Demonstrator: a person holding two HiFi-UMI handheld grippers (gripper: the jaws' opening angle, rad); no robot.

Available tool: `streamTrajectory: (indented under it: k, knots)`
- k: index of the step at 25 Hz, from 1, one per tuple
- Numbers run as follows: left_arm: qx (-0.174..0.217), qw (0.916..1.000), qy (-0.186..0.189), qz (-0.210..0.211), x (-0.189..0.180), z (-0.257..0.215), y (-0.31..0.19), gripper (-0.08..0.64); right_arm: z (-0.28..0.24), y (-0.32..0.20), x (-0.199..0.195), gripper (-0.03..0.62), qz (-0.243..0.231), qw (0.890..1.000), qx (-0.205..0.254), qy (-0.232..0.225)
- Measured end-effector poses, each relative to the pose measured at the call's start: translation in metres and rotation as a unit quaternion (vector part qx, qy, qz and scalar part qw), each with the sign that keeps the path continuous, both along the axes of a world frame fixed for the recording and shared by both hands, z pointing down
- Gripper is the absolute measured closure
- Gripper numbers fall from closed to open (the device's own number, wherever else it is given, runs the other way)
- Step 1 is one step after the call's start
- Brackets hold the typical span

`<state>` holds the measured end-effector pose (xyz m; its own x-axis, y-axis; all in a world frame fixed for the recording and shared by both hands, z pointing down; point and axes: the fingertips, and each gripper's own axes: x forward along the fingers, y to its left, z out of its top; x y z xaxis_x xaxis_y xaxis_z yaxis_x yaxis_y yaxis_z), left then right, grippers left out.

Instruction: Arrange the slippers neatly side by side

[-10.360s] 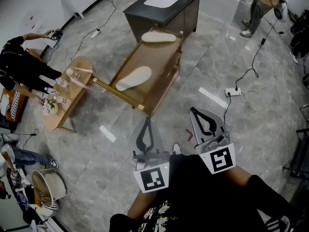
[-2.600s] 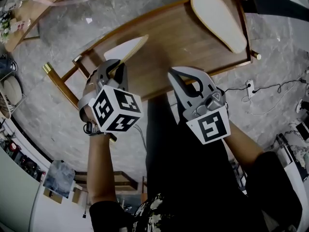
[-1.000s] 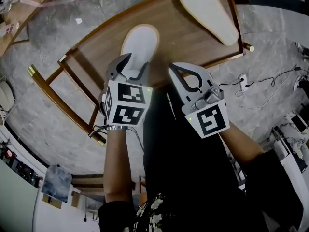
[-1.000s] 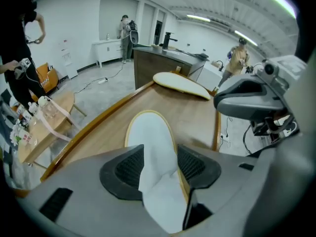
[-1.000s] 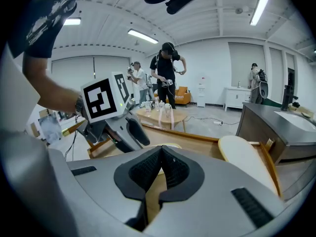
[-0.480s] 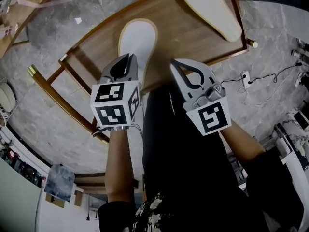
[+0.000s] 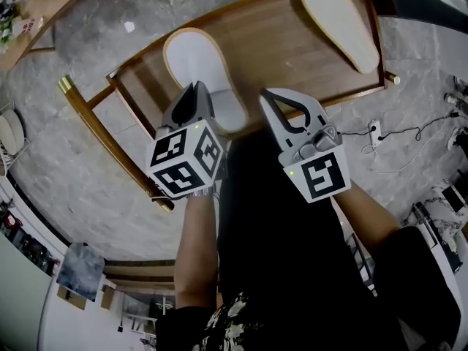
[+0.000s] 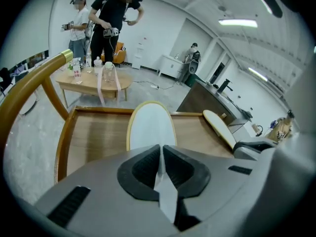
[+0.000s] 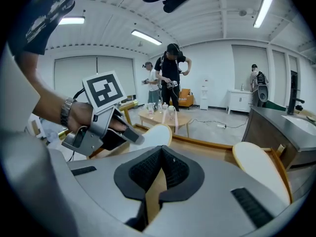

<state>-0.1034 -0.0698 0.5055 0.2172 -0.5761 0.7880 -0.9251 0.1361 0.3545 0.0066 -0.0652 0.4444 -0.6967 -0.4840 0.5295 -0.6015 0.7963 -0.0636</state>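
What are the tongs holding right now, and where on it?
Left tongs, jaws just closed, pinch the near slipper by its closest end; right tongs are shut, empty.

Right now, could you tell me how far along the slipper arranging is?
Nothing is paired yet. In hand: the left gripper, its jaws just closed, pinches the near slipper by its edge. Left: the far slipper lies apart at the table corner; they need setting side by side.

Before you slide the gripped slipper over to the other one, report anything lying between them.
Nothing visible does. The left gripper has just closed its jaws on the near slipper; only bare table lies between it and the far slipper. The right gripper, shut and empty, hovers beside that path.
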Motion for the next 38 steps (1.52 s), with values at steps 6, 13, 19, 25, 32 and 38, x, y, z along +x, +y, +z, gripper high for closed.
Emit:
streamTrajectory:
  k: [6,13,19,25,32,38]
  knots:
    - [0.009,0.9998,0.002,0.019,0.004,0.01,-0.002,0.541,0.005,0.001,-0.005,0.6,-0.005,1.0,-0.002,0.006]
    - [0.004,0.9994,0.026,0.022,0.005,0.022,-0.002,0.455,0.007,0.004,-0.005,0.6,-0.011,1.0,-0.003,0.021]
    - [0.026,0.9982,-0.01,0.054,0.008,0.011,0.0,0.443,-0.006,0.0,-0.007,0.6,-0.002,1.0,0.015,0.026]
    - [0.05,0.9976,-0.006,0.048,0.002,-0.018,0.011,0.453,-0.03,0.0,-0.006,0.6,0.006,0.999,0.045,0.027]
    - [0.071,0.9949,-0.033,0.064,0.025,-0.046,0.01,0.555,-0.054,-0.016,0.012,0.6,0.029,0.998,0.062,-0.003]
    - [0.07,0.994,-0.046,0.071,0.067,-0.054,-0.008,0.557,-0.054,-0.036,0.033,0.6,0.022,0.998,0.057,-0.014]
